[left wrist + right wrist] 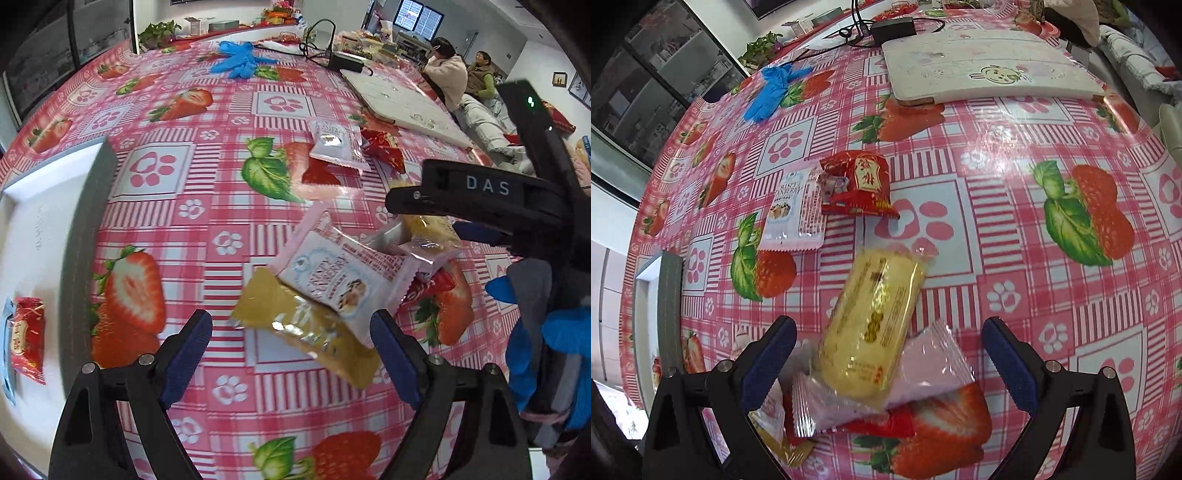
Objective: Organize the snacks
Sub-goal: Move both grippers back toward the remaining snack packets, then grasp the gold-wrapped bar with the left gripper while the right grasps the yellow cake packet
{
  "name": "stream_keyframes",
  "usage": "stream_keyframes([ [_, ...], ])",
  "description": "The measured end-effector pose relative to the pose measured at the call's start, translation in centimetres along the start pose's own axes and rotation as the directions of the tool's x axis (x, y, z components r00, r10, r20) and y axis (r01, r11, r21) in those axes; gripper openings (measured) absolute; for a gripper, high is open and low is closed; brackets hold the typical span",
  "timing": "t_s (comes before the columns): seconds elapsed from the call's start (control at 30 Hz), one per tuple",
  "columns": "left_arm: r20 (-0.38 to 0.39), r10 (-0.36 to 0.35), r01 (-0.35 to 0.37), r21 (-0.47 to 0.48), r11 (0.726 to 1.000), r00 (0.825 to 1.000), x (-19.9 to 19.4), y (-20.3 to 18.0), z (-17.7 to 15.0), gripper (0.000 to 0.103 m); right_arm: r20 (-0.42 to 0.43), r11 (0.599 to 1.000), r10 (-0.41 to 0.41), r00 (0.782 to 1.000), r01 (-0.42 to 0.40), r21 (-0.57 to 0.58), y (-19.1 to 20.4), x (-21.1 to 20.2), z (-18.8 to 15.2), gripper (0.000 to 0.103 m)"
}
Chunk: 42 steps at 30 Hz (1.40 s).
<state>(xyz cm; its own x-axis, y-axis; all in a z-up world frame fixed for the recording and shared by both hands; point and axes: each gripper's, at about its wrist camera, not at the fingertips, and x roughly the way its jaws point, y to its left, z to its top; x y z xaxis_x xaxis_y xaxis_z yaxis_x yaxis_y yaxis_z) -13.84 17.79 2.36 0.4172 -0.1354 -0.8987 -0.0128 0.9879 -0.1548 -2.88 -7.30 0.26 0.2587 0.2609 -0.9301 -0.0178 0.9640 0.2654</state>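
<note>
Several wrapped snacks lie in a loose pile on the strawberry tablecloth. In the left wrist view my left gripper (291,343) is open around a gold packet (306,326), with a white-and-pink packet (328,275) lying over it. My right gripper (888,356) is open around a yellow cake packet (873,325) that lies on a pink packet (923,373). The right gripper also shows in the left wrist view (410,203), above the pile. A red packet (27,343) lies in the white tray (44,206) at left.
A white cranberry packet (792,212) and a red packet (858,182) lie farther out. A white board (990,66), blue gloves (772,90), a black box with cables (892,27) sit at the far side. Two people (448,79) sit beyond.
</note>
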Motion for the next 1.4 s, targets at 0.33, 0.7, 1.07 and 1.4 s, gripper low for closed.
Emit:
stream_keyframes([
  [0.33,-0.010,0.087,-0.087,-0.023,0.996,0.996,0.7,4.1,0.4,0.098,0.034,0.994,-0.091,0.995,0.093,-0.062,-1.1,0.0,-0.2,0.102],
  [0.7,0.005,0.146,-0.146,0.049,0.988,0.989,0.5,2.3,-0.2,0.098,0.056,0.992,-0.097,0.994,0.101,-0.081,-1.2,-0.3,-0.3,0.096],
  [1.07,-0.047,0.117,-0.126,-0.258,0.958,0.992,-1.7,4.9,-0.7,0.098,0.093,0.996,-0.068,0.993,0.074,-0.059,-3.8,-2.1,-1.1,0.053],
  [1.4,-0.038,0.246,-0.249,-0.177,0.952,0.969,1.4,2.5,-0.1,0.094,0.100,0.992,-0.079,0.992,0.088,-0.085,-4.9,-3.1,-2.8,0.053],
])
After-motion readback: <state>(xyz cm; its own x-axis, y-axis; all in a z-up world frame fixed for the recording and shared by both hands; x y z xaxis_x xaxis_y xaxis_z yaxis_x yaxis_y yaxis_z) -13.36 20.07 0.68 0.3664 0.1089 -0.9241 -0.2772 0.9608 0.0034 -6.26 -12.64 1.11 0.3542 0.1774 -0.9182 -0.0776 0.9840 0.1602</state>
